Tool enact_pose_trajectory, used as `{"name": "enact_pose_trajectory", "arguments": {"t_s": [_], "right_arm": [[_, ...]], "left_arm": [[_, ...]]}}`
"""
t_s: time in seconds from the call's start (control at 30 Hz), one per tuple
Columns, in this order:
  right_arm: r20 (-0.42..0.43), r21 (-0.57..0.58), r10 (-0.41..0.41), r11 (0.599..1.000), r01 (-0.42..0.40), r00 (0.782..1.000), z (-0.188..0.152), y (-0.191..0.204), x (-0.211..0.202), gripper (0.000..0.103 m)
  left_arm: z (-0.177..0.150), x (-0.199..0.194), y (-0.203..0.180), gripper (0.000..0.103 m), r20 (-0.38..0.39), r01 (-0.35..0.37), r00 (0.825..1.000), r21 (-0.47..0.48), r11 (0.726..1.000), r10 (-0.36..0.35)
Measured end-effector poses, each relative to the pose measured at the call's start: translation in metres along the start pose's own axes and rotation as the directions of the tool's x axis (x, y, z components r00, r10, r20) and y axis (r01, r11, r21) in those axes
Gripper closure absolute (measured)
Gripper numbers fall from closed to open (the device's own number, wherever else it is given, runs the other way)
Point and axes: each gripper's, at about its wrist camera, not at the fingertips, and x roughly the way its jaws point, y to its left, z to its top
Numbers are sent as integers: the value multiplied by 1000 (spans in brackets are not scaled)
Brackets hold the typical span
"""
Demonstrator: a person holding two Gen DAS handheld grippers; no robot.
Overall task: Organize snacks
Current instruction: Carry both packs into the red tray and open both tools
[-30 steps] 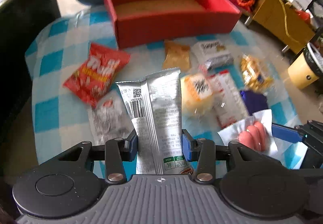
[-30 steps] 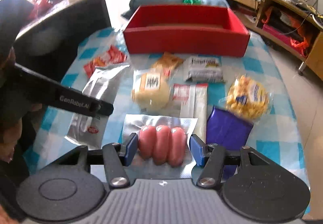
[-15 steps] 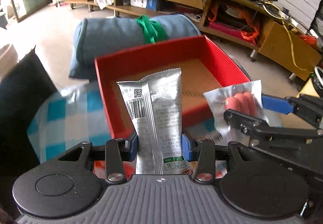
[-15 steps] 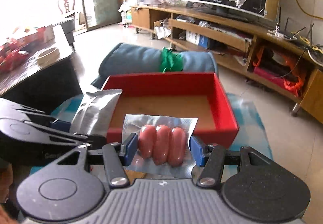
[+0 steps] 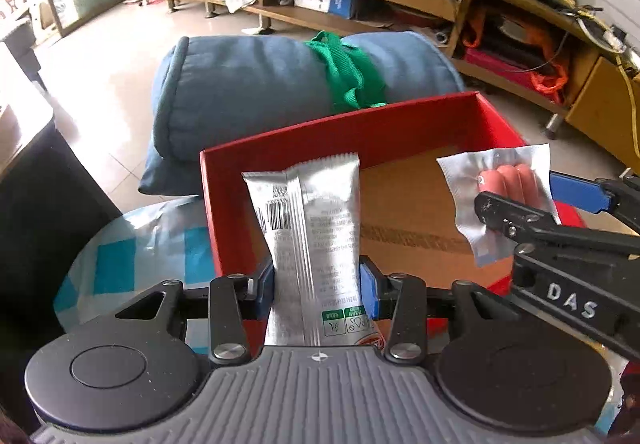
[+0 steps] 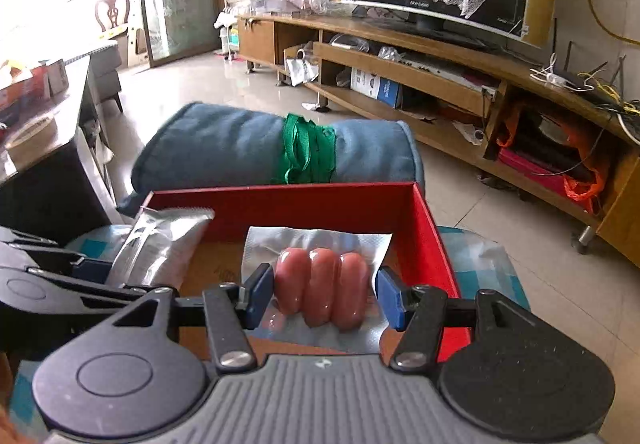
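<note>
The left gripper (image 5: 316, 278) is clamped on a silver foil snack packet (image 5: 310, 228), its blue pads pressing the packet's 2 long edges. The packet stands up out of the jaws, long axis running away from the camera, its crimped top edge over the near-left part of the red box (image 5: 320, 132). The right gripper (image 6: 322, 294) is likewise closed on a vacuum pack of 3 pink sausages (image 6: 322, 284), pads against the outer sausages, the clear film spreading out beyond and below the jaws.

Both loads hang above the box's open brown floor (image 5: 404, 212), so the drop point lies straight below and slightly ahead of each claw. The box's long axis runs across both views; the left gripper sits over its left end, the right gripper over the middle to right. In the left view the right gripper's arm crosses in from the right side, close beside the foil packet but apart from it. Neither hand is clearly nearer the floor of the box; I judge both ready to lower and release.

Beyond the box lies a rolled blue cushion (image 6: 240, 148) tied with a green strap (image 6: 306, 152), on the floor behind the checked blue cloth (image 5: 120, 256).

Hidden: the lower ends of both packs behind the gripper bodies, the box's near wall, and any other snacks on the cloth.
</note>
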Motion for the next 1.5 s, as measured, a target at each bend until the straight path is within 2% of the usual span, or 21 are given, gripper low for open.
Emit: {"name": "enact_pose_trajectory", "arguments": {"t_s": [0.13,0.23,0.43,0.53,0.83,1.07,1.2,1.5], "right_arm": [[-29,-8,5,1000,-6,1000,-2,1,25,48],[-49,-30,-7,1000,6,999,-4,1,43,44],[-74,-32,2,999,-4,997,-6,-6,58,39],[-62,-27,-5,1000,3,998,-6,-8,55,39],[-29,-41,-15,999,14,999,-6,0,27,38],[-27,-23,-23,999,22,999,-5,0,10,38],[-30,-1,-26,1000,26,999,-7,-2,0,38],[-40,30,-15,999,16,999,-16,-1,-20,38]], "left_arm": [[3,13,-1,52,-5,-20,1000,-3,1000,20],[4,25,0,51,-25,-35,999,-3,999,35],[3,37,-2,48,-52,-48,997,14,999,49],[2,36,-3,37,-44,-51,998,15,999,52],[1,21,-2,32,-29,-55,998,8,998,55],[-2,4,-8,20,-14,-100,995,44,994,101],[-5,-3,-11,19,-15,-109,994,65,992,110],[-15,-16,-8,18,-41,-80,996,52,995,82]]}}
